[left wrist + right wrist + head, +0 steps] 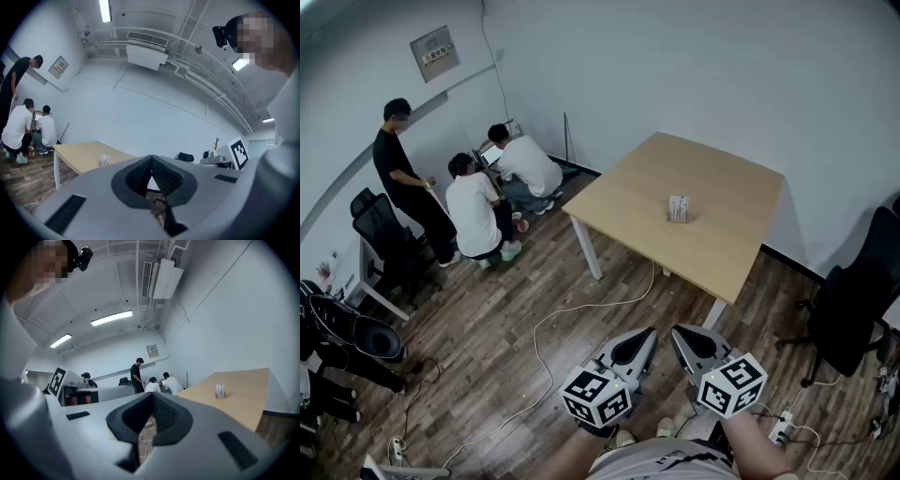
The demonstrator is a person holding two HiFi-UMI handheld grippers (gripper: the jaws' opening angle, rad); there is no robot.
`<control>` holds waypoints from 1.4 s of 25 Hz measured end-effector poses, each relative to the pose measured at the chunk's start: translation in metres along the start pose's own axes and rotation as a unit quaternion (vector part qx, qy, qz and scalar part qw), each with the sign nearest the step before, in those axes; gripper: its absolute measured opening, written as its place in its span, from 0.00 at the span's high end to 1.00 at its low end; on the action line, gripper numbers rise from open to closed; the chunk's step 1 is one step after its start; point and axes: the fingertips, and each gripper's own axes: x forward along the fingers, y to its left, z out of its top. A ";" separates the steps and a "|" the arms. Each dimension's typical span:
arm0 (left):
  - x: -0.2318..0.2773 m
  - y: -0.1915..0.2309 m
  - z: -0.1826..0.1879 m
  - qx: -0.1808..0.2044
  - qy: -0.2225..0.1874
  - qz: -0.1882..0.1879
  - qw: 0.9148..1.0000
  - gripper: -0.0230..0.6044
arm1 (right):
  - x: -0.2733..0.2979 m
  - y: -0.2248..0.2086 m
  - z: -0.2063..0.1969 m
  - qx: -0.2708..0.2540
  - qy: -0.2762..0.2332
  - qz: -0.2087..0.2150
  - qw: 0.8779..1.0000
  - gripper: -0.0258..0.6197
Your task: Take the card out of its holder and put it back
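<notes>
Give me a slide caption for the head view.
Left tool and right tool, both shut and empty, held short of the table with the card holder.

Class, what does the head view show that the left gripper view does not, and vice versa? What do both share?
Head view only: the marker cube on the left gripper, and a white power strip on the floor. Left gripper view only: the ceiling air conditioner and a lit strip light. Both: the wooden table, the card holder standing on it, and three people.
</notes>
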 end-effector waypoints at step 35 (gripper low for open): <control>0.055 0.009 -0.015 0.019 0.016 0.041 0.999 0.94 | -0.005 -0.063 0.004 0.041 -0.016 0.017 0.999 0.94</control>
